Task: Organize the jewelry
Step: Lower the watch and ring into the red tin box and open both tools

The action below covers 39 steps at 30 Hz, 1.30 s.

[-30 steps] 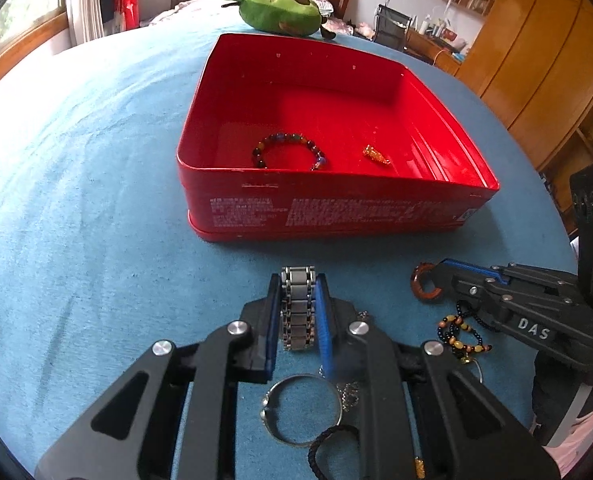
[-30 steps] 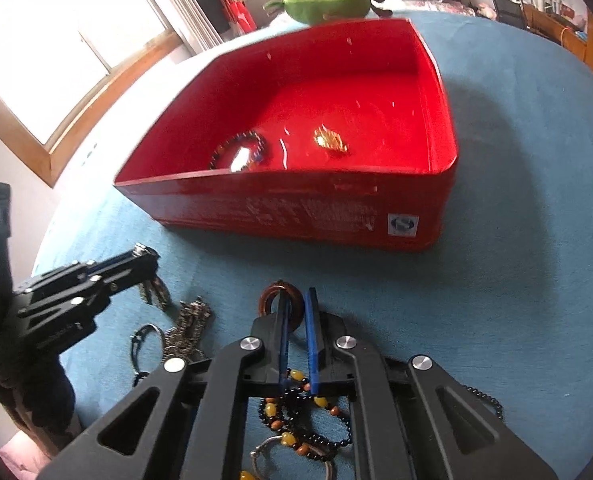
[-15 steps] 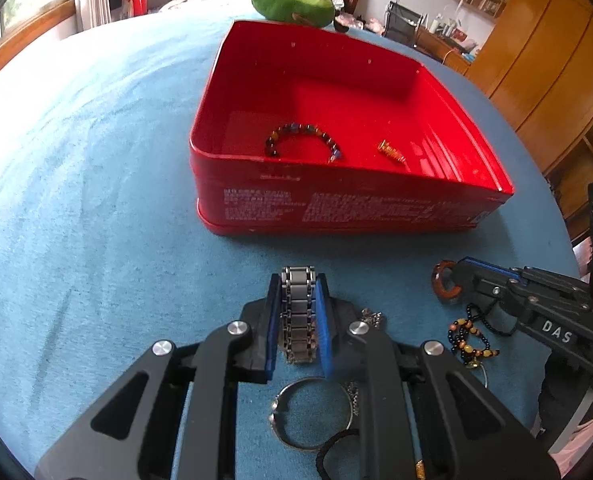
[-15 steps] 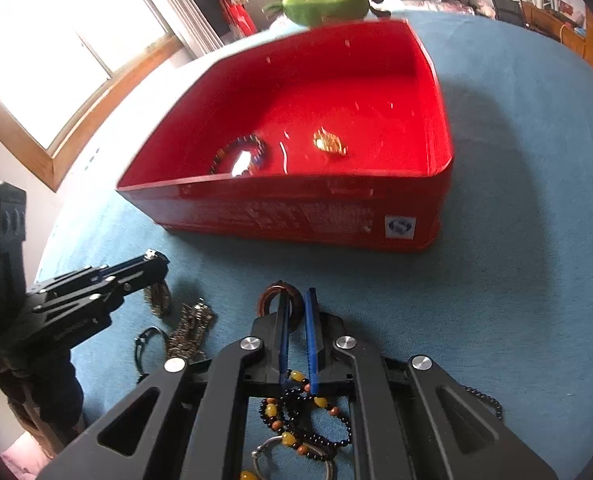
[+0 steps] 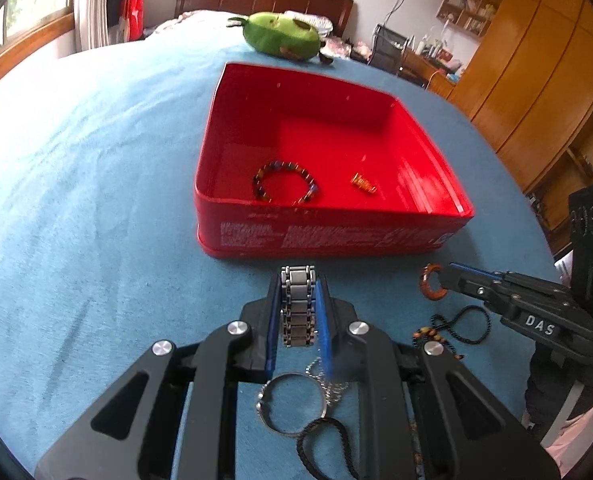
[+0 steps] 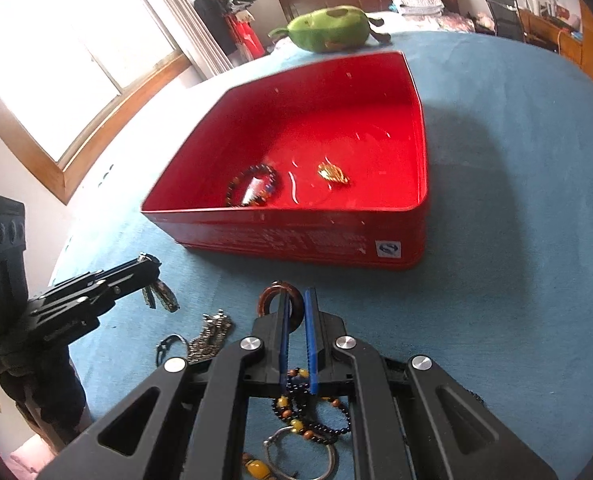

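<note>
My left gripper (image 5: pixel 298 280) is shut on a silver metal link bracelet (image 5: pixel 297 306), held just above the blue cloth in front of the red tin box (image 5: pixel 328 232). My right gripper (image 6: pixel 295 298) is shut on a small brown ring (image 6: pixel 274 296), also short of the box's near wall (image 6: pixel 296 236). Inside the box lie a multicoloured bead bracelet (image 5: pixel 286 182) and a small gold piece (image 5: pixel 363 183). In the left wrist view the right gripper (image 5: pixel 440 280) shows at the right with the brown ring (image 5: pixel 430 286).
Loose jewelry lies on the blue cloth under both grippers: a silver bangle (image 5: pixel 290 404), a black cord (image 5: pixel 328 444), a black-and-amber bead string (image 6: pixel 308 412), a chain (image 6: pixel 212 334). A green plush toy (image 5: pixel 282 34) sits beyond the box. Wooden wardrobes (image 5: pixel 536 72) stand at the right.
Both grippers have risen a little with their pieces still held, so the red box now sits lower and farther in each view. The jewelry inside the box has not moved.
</note>
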### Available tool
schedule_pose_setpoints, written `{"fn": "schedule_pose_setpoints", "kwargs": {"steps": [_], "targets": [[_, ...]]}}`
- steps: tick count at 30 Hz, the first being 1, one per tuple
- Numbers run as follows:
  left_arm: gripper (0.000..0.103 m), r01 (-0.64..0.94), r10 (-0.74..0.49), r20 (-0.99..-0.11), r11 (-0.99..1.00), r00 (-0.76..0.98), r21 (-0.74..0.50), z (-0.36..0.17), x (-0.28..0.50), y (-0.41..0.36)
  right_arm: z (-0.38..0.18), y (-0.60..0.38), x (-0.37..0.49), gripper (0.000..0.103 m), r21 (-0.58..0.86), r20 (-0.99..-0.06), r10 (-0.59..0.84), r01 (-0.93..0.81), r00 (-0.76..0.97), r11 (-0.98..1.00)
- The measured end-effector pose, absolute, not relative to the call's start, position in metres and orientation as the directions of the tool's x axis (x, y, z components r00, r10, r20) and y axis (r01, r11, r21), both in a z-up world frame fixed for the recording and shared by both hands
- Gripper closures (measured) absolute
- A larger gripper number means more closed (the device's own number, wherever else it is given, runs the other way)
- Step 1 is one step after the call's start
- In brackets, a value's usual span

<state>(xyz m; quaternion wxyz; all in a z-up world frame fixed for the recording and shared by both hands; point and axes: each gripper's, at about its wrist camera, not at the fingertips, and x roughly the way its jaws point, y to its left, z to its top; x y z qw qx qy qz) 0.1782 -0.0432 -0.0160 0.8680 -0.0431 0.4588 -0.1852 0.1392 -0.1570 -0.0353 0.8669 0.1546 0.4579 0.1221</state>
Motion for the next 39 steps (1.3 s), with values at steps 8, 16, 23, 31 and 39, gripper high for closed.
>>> {"fn": "schedule_pose_setpoints", "kwargs": {"steps": [8,16,23,31,39], "targets": [[0.088,0.297,-0.381,-0.751,0.920,0.540,-0.255,0.012,0.172,-0.042,-0.012,-0.158,0.141,0.096,0.380,-0.739,0.356,-0.082,0.572,0.921],[0.088,0.311,-0.381,-0.728,0.920,0.569,-0.238,0.049,0.198,-0.056,0.012,-0.168,0.171,0.096,0.368,-0.736,0.334,-0.067,0.589,0.928],[0.088,0.269,-0.343,-0.746,0.937,0.571,-0.225,0.041,0.258,-0.075,0.000,-0.175,0.222,0.096,0.358,-0.766,0.304,-0.018,0.567,0.934],[0.088,0.251,-0.324,-0.804,0.942,0.498,-0.223,0.001,0.317,-0.093,-0.028,-0.171,0.275,0.096,0.334,-0.807,0.281,0.009,0.520,0.942],[0.088,0.253,-0.321,-0.822,0.942,0.471,-0.223,-0.013,0.356,-0.108,-0.040,-0.163,0.306,0.096,0.301,-0.835,0.252,0.023,0.489,0.953]]}}
